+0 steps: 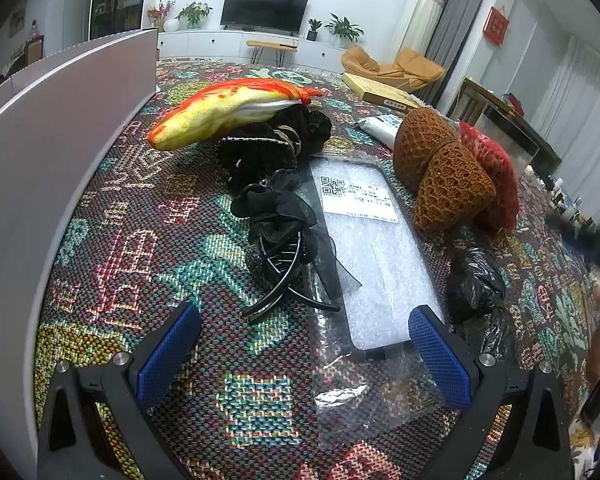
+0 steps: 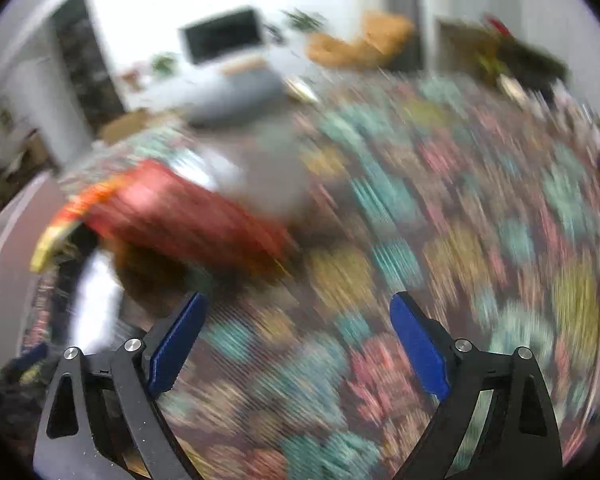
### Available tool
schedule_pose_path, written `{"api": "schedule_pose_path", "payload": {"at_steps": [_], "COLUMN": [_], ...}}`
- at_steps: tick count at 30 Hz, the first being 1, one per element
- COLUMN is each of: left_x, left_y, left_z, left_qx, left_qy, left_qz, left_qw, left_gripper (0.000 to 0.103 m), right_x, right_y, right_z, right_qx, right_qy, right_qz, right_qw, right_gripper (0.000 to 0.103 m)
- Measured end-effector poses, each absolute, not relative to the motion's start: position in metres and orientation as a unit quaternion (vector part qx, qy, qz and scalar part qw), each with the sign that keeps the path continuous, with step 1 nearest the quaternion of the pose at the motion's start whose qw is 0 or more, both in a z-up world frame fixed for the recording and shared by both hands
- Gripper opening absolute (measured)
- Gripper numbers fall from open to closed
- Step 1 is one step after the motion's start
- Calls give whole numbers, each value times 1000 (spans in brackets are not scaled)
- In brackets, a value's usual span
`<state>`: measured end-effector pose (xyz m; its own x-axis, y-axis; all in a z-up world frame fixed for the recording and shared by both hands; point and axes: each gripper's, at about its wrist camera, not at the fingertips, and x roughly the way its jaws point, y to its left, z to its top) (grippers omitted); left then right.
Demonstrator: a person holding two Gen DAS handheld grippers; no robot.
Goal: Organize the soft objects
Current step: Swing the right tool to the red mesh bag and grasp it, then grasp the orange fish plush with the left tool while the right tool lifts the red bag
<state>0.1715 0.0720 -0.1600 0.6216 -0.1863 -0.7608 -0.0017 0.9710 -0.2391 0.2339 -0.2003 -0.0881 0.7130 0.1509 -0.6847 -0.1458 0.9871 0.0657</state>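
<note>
Now your left claw (image 1: pixel 304 344) hangs released, empty, over the hair clip (image 1: pixel 280 240) at frame centre; drop squarely around its bow. Right claw (image 2: pixel 296 336) released, view blurred.

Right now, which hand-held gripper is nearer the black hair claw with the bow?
Left. The left hand-held gripper is open just short of the black hair claw. The right hand-held gripper is open over bare patterned cloth; its view is motion-blurred and shows no claw.
</note>
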Motion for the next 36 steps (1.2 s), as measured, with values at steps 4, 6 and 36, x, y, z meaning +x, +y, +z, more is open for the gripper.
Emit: {"api": "schedule_pose_path", "payload": {"at_steps": [4, 6, 36], "left_x": [175, 176, 169], "left_y": [63, 64, 76], "left_z": [-160, -160, -159], "left_qx": [-106, -107, -112], "left_qy": [433, 432, 431], "left_qz": [-49, -50, -52], "left_qw": [894, 894, 894], "left_gripper": [103, 103, 103], "right_x": [267, 277, 297], "right_y": [-148, -139, -332], "right_z": [-92, -96, -118], "right_qx": [-119, -128, 272], "right_qy": [375, 378, 458], "right_qz": [112, 124, 20], "right_qw": [912, 909, 846], "right_gripper": [93, 82, 73]}}
